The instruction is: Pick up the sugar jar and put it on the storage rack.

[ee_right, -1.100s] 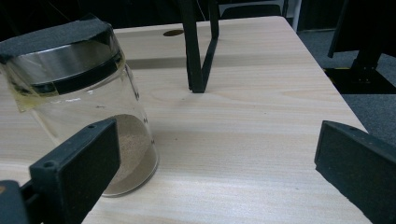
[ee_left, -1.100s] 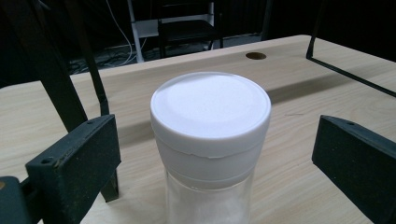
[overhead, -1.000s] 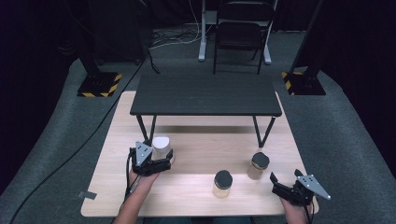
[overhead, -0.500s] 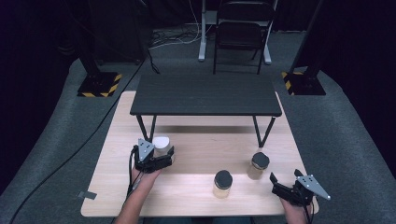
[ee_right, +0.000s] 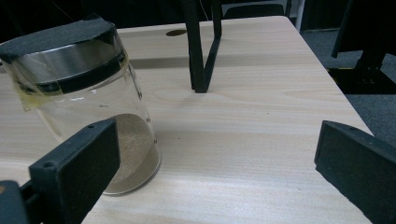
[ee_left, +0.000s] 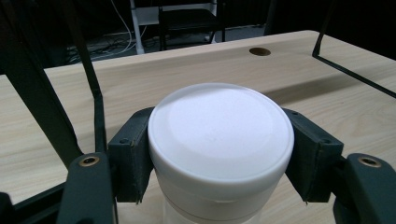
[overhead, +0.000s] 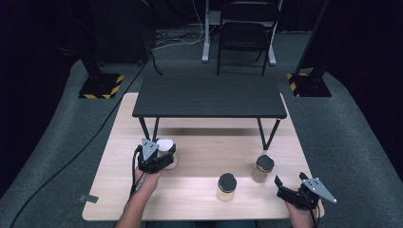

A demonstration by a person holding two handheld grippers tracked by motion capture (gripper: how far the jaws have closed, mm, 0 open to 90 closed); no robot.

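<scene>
At the left of the high view, the left gripper (overhead: 159,154) is seen on the pale wooden table (overhead: 199,147), in front of the left legs of a small black bench (overhead: 209,96), with a white-lidded jar (overhead: 165,145) partly hidden behind it. What is hidden there is made plain in the left gripper view: the jar's round white lid (ee_left: 220,130) is clamped between the two jaws, whose pads are pressed against its opposite sides, and a little of the jar's body is seen beneath. Nearer the middle of the table a black-lidded jar (overhead: 226,187) is seen standing alone, and a second black-lidded jar (overhead: 262,168) stands to its right, farther back. At the right front corner the right gripper (overhead: 285,187) is held, its jaws spread wide with nothing between them. In the right gripper view a glass jar (ee_right: 88,98) is shown just beyond the left jaw, and a layer of sandy powder is revealed at its bottom, which cannot be made out from above.
</scene>
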